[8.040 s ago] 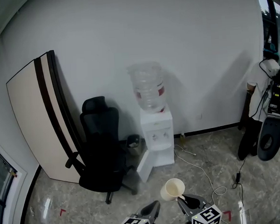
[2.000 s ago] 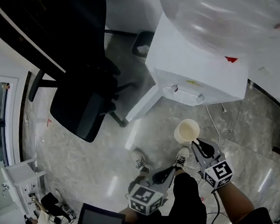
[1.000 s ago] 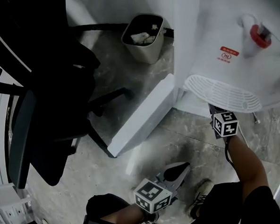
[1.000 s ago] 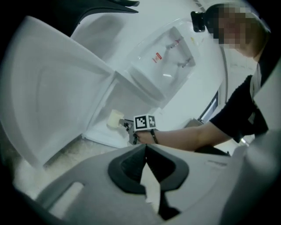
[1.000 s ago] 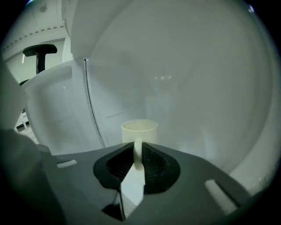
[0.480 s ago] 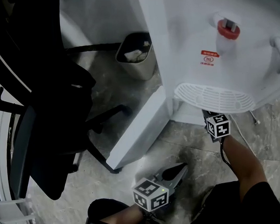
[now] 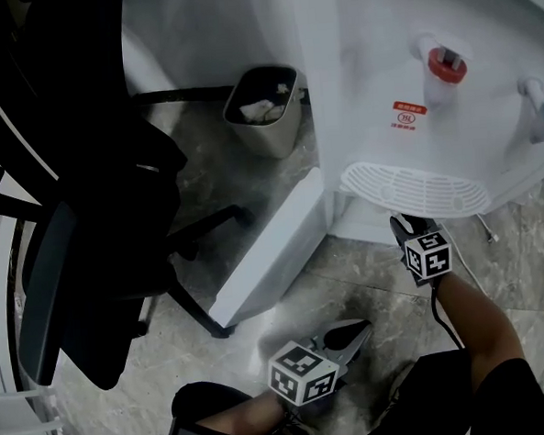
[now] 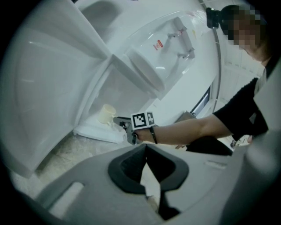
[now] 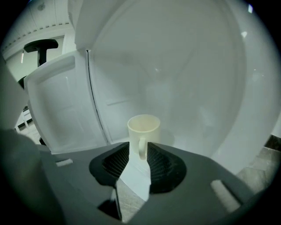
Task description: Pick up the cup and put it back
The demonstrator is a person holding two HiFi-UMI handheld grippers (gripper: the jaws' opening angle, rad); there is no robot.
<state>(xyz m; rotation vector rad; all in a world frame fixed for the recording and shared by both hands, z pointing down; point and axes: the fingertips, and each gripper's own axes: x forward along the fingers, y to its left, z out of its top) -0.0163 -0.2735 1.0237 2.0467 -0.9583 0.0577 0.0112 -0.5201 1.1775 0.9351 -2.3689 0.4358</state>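
Observation:
A cream cup (image 9: 143, 127) stands upright on the floor of the water dispenser's lower cabinet, also visible as the cup (image 8: 106, 114) in the left gripper view. Its handle points back between the jaws of my right gripper (image 9: 138, 147). Those jaws are opening, with a small gap on each side of the handle. In the head view the right gripper (image 7: 403, 222) reaches in under the drip tray (image 7: 413, 187), which hides the cup. My left gripper (image 7: 357, 331) hangs low by my legs, its jaws (image 8: 145, 147) together and holding nothing.
The white water dispenser (image 7: 411, 84) has its cabinet door (image 7: 269, 249) swung open to the left. A black office chair (image 7: 87, 205) stands close on the left. A small waste bin (image 7: 263, 107) sits by the wall behind the door. The floor is grey marble.
The cup was carried in my right gripper two seconds ago and is now out of the head view. The right gripper has stayed under the drip tray over the last second.

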